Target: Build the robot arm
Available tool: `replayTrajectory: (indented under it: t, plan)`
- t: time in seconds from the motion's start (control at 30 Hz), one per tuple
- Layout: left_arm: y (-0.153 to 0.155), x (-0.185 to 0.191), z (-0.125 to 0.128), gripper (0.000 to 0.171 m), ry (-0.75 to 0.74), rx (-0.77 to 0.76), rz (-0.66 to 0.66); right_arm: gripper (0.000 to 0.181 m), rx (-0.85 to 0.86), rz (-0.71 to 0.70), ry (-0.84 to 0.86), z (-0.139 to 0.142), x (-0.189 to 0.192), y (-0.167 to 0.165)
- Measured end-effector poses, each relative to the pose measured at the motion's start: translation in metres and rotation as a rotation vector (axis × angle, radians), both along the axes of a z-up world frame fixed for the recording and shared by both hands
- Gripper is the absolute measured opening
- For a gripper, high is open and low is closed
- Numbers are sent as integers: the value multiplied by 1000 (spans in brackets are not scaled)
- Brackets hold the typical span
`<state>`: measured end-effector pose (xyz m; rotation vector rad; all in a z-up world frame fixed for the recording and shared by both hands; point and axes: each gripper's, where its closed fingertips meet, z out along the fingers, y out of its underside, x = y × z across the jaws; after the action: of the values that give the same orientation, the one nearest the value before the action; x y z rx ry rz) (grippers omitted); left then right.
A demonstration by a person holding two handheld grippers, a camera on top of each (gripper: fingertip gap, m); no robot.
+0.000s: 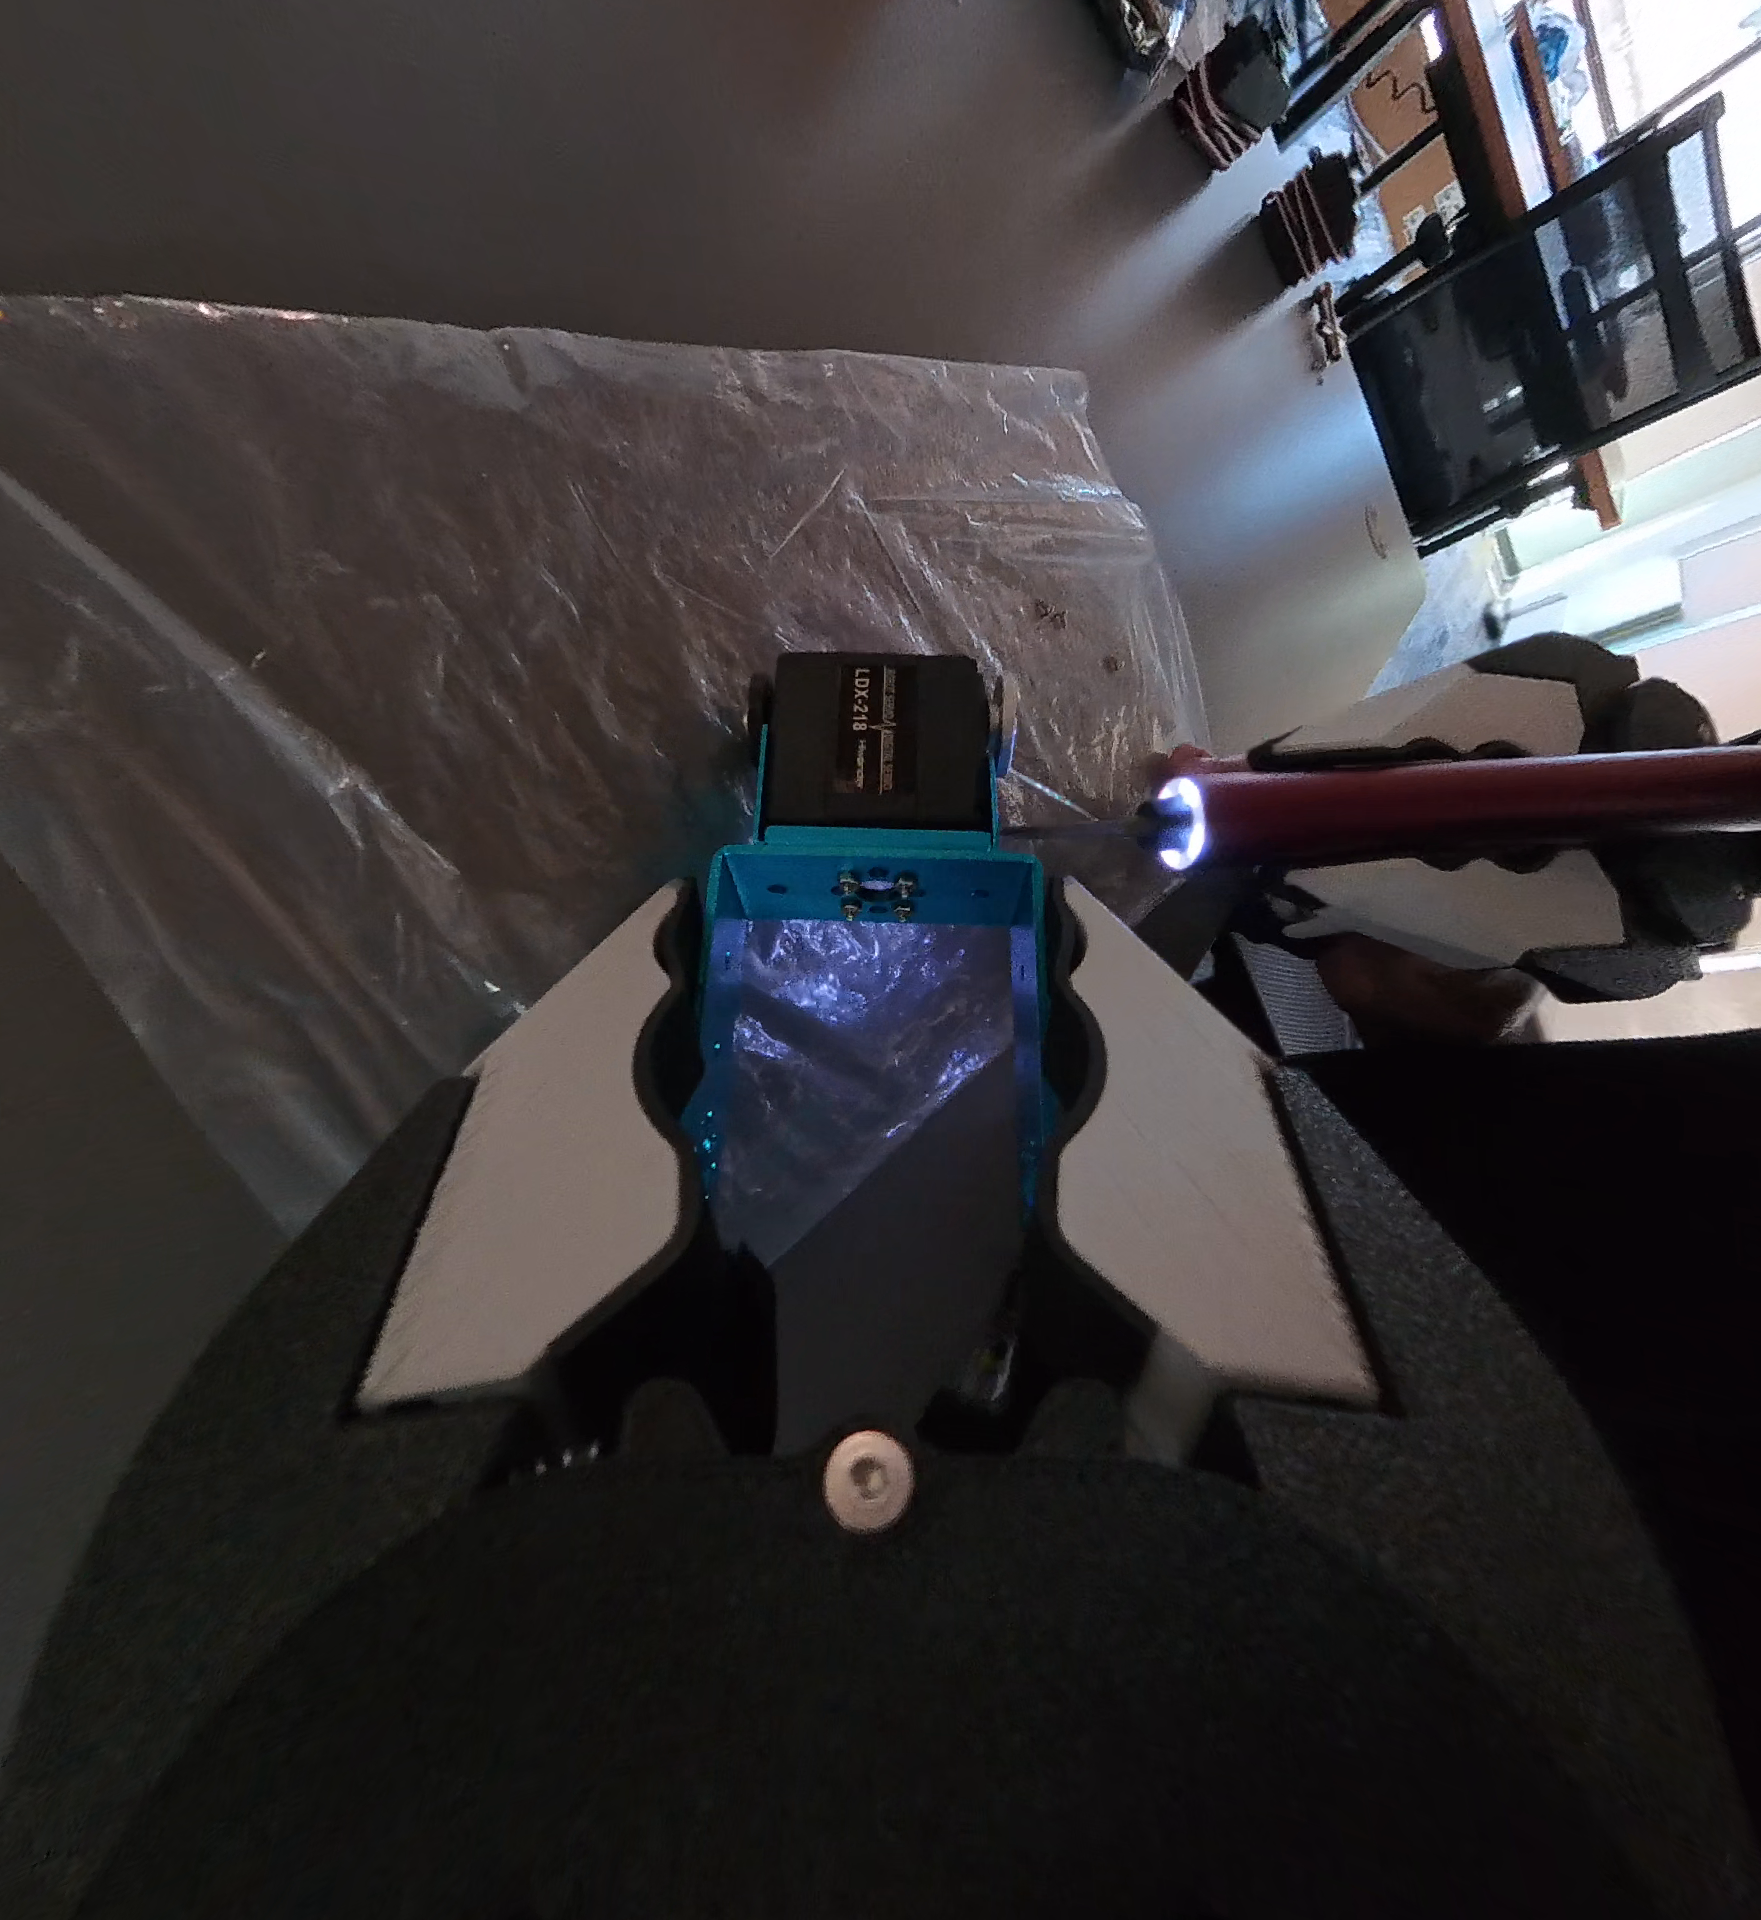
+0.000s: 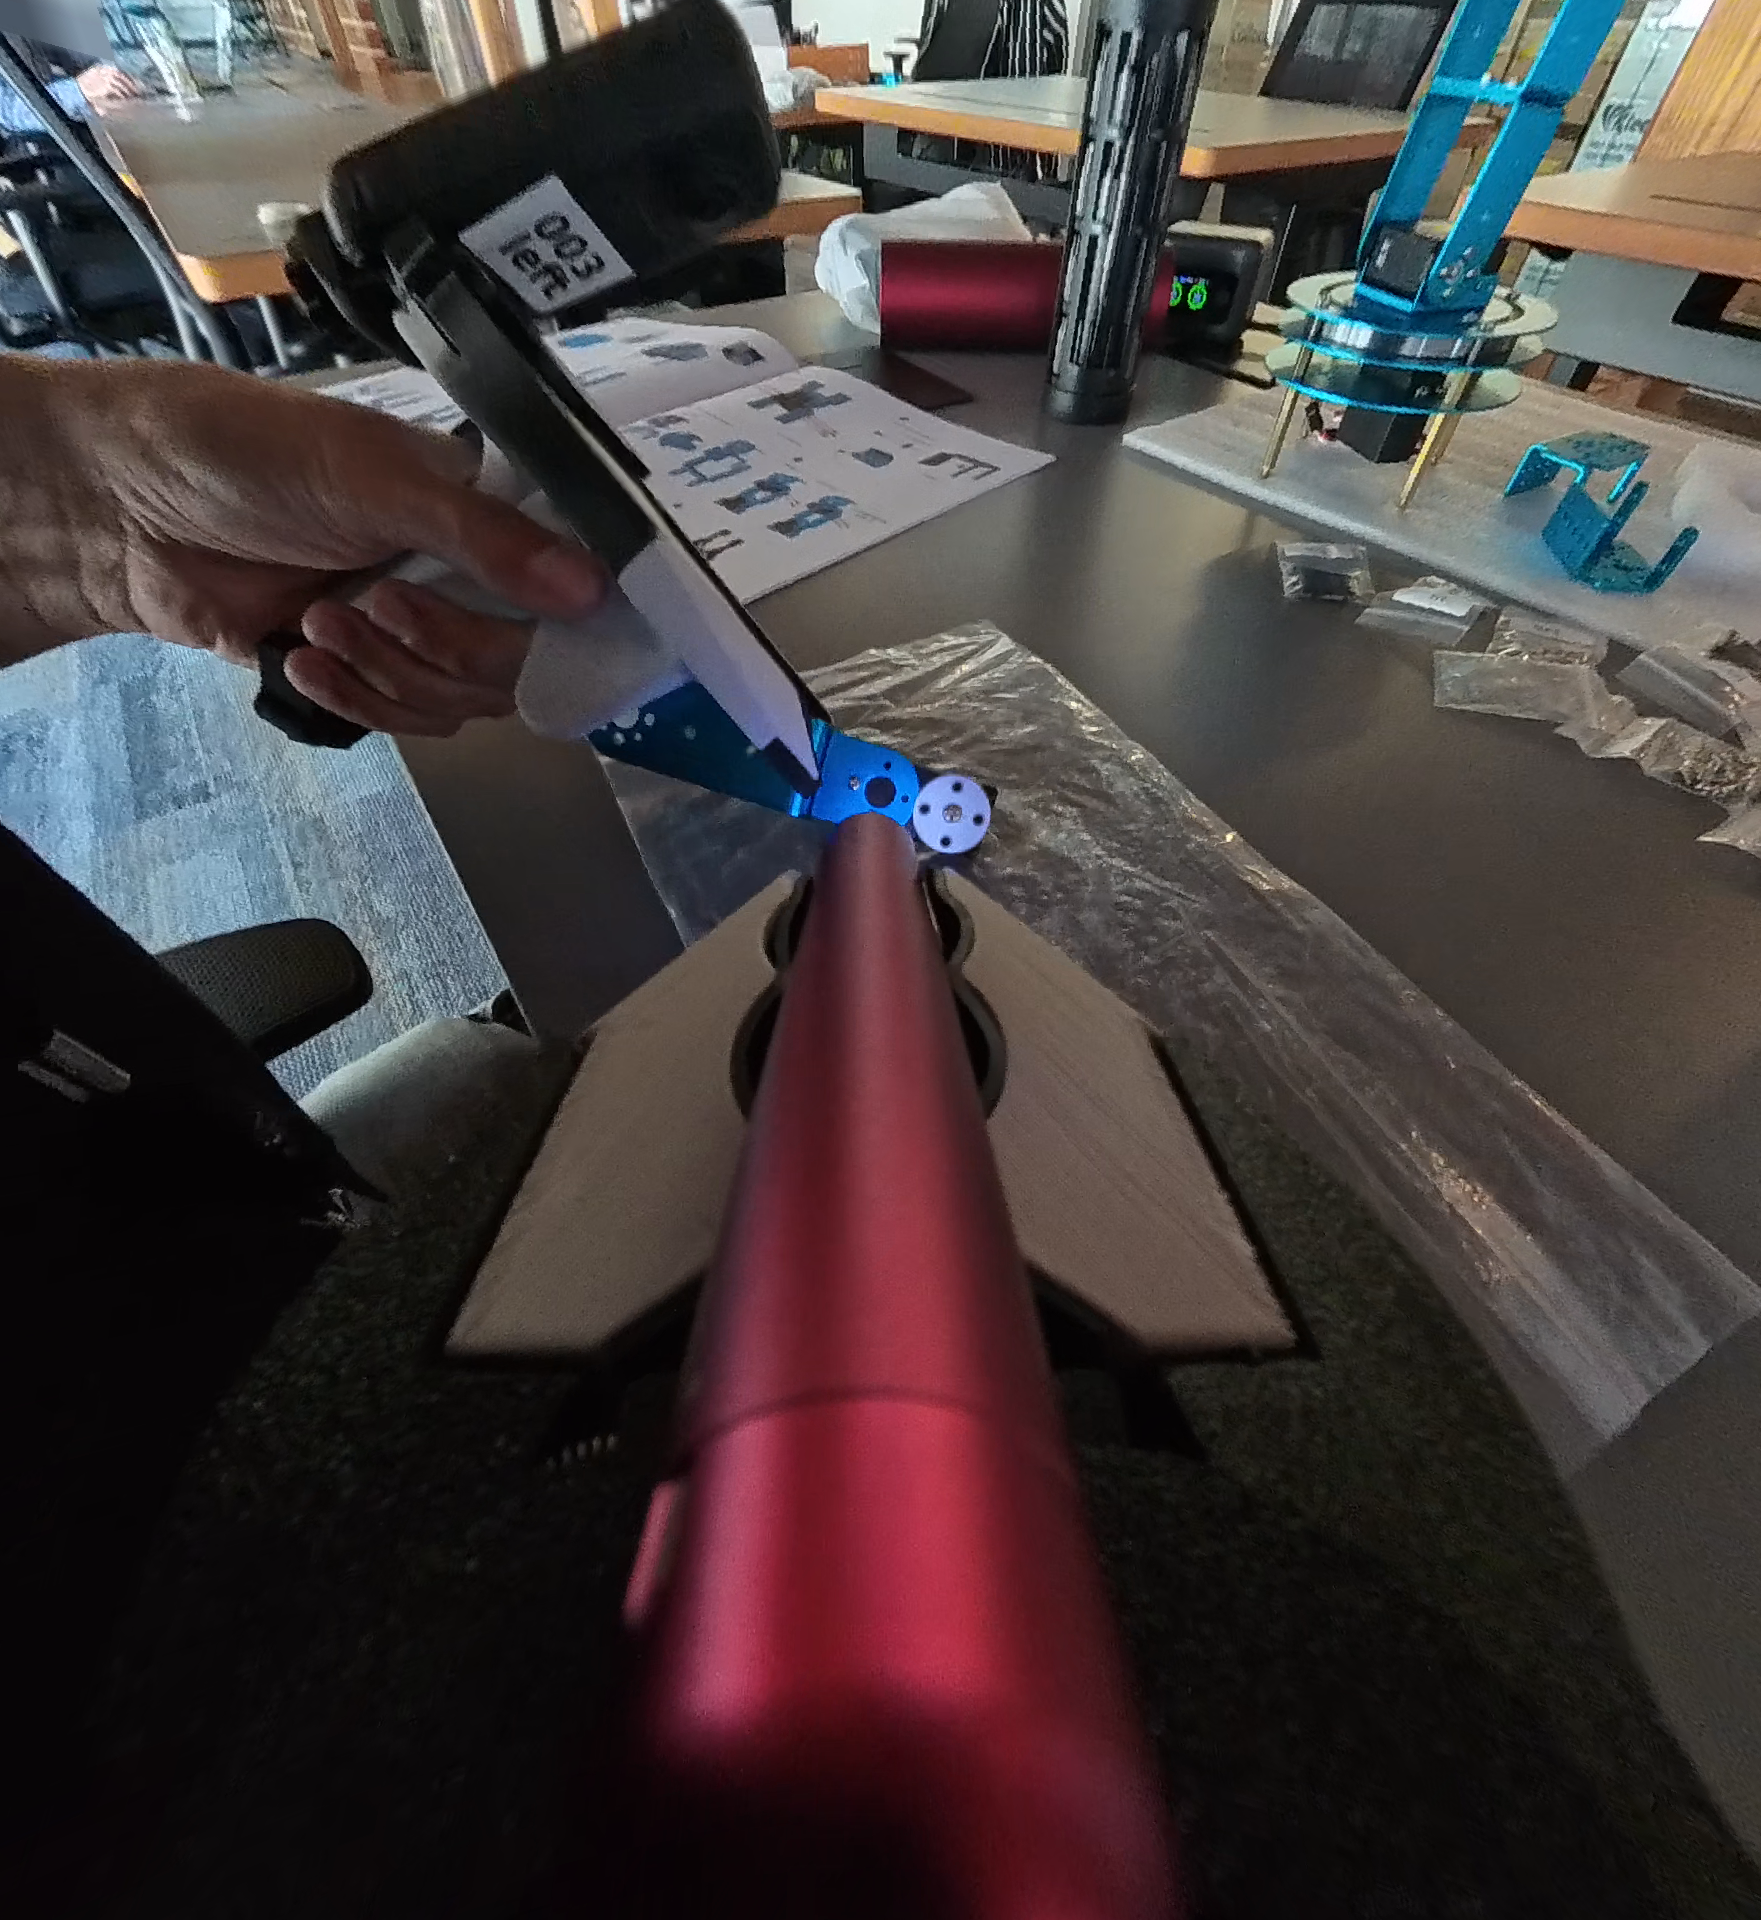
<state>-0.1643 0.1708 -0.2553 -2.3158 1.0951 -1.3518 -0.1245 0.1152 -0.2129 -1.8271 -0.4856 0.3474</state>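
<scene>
The left hand-held gripper (image 1: pixel 860 997) holds a blue bracket (image 1: pixel 876 987) with a black motor (image 1: pixel 871 743); the right hand-held gripper (image 2: pixel 860 894) grips a red screwdriver (image 2: pixel 855 1247), its lit tip touching the bracket's side.

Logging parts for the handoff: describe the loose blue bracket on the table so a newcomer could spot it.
Start at the tall blue arm assembly on stacked round plates at the far right of the grey table. Just in front of it, right of its brass legs, lies the loose blue bracket. Unlike the bracket with the black servo clamped in the left gripper, it lies alone, untouched, bent, perforated.
</scene>
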Motion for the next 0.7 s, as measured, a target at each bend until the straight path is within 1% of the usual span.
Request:
replayTrajectory:
  t: [0.1,0.3,0.7]
  plan:
    - [-1,0,0,64,-3,16,3,22,-14,6,-12,-5,-2,0]
    - [-1,0,-1,64,-7,22,0,22,4,2,2,1,0,0]
    - [-1,-1,-1,64,-6,38,-12,22,0,11,-19,0,-2,1]
